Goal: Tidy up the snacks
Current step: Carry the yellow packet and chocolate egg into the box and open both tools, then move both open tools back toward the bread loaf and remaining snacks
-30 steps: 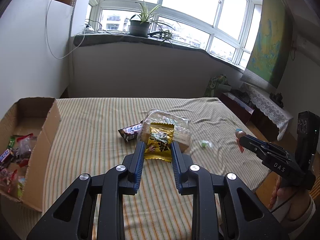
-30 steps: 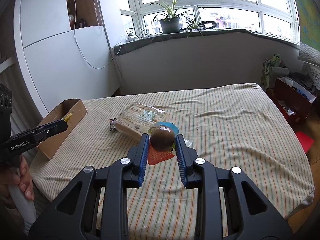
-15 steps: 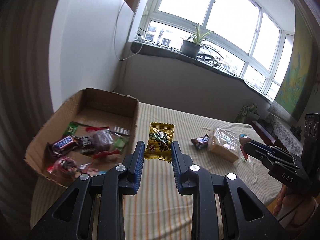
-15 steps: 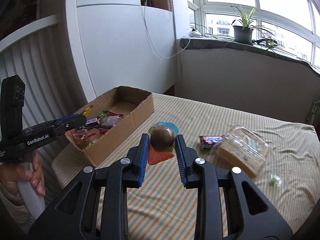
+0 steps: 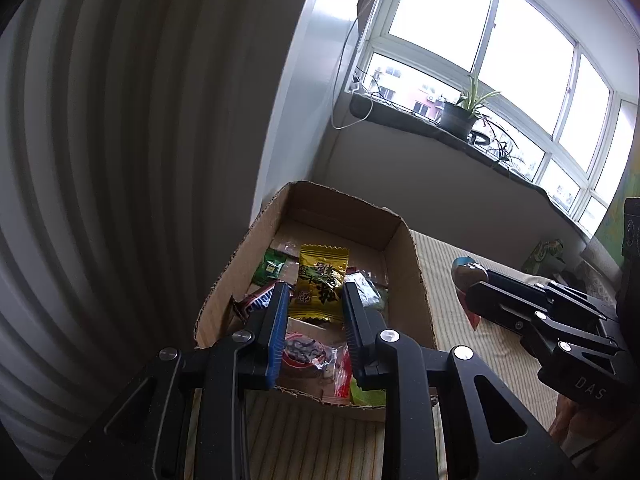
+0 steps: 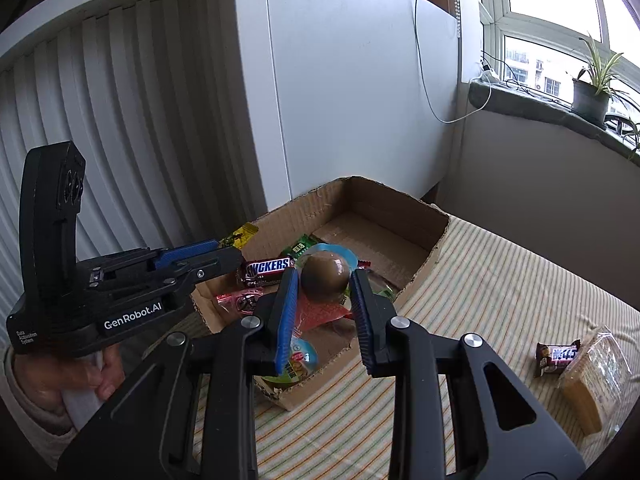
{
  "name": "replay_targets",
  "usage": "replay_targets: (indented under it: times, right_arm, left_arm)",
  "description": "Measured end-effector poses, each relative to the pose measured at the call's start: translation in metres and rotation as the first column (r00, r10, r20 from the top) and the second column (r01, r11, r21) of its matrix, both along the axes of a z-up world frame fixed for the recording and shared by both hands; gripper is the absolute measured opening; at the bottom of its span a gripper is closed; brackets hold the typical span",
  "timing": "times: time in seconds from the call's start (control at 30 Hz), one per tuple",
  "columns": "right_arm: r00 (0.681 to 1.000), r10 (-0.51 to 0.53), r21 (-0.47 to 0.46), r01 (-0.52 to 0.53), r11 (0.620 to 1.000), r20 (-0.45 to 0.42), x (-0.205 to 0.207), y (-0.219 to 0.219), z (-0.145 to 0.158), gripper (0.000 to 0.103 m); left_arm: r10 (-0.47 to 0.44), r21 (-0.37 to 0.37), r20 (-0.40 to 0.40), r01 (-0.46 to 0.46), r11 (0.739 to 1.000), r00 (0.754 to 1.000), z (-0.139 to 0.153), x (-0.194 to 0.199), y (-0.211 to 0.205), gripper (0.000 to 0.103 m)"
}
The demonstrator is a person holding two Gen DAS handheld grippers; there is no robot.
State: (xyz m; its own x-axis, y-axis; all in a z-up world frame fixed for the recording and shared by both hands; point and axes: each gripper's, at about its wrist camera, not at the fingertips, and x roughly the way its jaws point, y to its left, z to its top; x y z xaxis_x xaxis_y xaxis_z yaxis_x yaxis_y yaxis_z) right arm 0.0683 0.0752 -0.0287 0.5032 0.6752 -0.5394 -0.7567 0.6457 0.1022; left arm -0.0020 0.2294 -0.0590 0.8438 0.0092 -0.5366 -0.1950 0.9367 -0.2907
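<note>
1. Your biggest risk lay with the cardboard box [image 6: 420,236]: it sat at the corner of the striped bench [image 6: 500,292], and both tools crowded over its near end, so a knock from either could have shoved it toward the edge.
2. Your left tool [image 5: 314,300] was closed on the yellow snack packet [image 5: 320,282], which hung above the box interior. Released from that height, the light wrapper could have drifted onto the box wall.
3. Your right tool [image 6: 324,280] gripped the brown chocolate ball pack [image 6: 325,274] over the box. Being round, it could have slipped from the pads or rolled out over the low front wall.
4. The two tools were near each other; a clash might have jarred either grip.
5. The small chocolate bar [image 6: 558,356] and the wrapped sandwich [image 6: 592,384] lay well apart on the bench, easy for you to overlook.
</note>
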Motion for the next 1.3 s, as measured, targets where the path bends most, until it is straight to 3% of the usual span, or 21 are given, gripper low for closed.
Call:
replay_targets:
  times: [0.17,0.27,0.33,0.4,0.6,0.67,0.73,1.0,1.13,1.3]
  right_arm:
    - [1.0,0.023,-0.013,-0.024,1.0,-0.018,0.012,0.016,-0.007,0.029]
    - [0.997,0.047,-0.045,-0.049,0.998,-0.058,0.018,0.029,-0.019,0.037]
    - [0.996,0.04,-0.033,-0.043,0.999,-0.076,0.019,0.027,-0.023,0.038]
    - [0.996,0.033,-0.029,-0.036,0.999,-0.078,0.017,0.024,-0.026,0.038]
    - [0.997,0.014,-0.018,-0.015,1.0,-0.073,0.011,0.009,-0.023,0.038]
    - [0.998,0.01,-0.013,-0.011,1.0,-0.061,0.008,0.006,-0.019,0.043]
    - [0.999,-0.001,-0.011,0.0,1.0,-0.043,0.003,0.003,-0.016,0.059]
    - [0.999,-0.012,0.034,0.013,0.999,-0.035,-0.011,-0.014,-0.007,0.064]
    - [0.999,-0.036,0.045,0.037,0.998,-0.01,-0.017,-0.025,-0.002,0.079]
    - [0.997,-0.072,0.058,0.073,0.996,-0.011,-0.016,-0.041,-0.001,0.085]
  left_arm:
    - [-0.01,-0.019,-0.013,0.01,1.0,1.0,-0.008,0.01,0.005,0.025]
    - [-0.011,-0.024,-0.028,0.011,1.0,1.0,-0.012,0.014,0.009,0.026]
    - [0.02,-0.004,-0.051,-0.02,1.0,0.998,-0.015,0.014,0.014,0.031]
    - [0.055,-0.002,-0.049,-0.055,0.998,0.997,-0.015,0.012,0.019,0.049]
    - [0.093,-0.02,-0.026,-0.094,0.995,0.995,-0.009,0.002,0.027,0.051]
    - [0.097,-0.023,-0.022,-0.098,0.995,0.995,-0.007,0.001,0.027,0.051]
    - [0.1,-0.021,-0.016,-0.1,0.995,0.995,-0.004,-0.003,0.026,0.051]
    - [0.094,-0.004,0.018,-0.094,0.996,0.995,0.011,-0.016,0.013,0.058]
    - [0.082,0.011,0.028,-0.082,0.997,0.996,0.018,-0.017,0.004,0.058]
    - [0.065,0.036,0.034,-0.066,0.997,0.997,0.025,-0.016,-0.008,0.064]
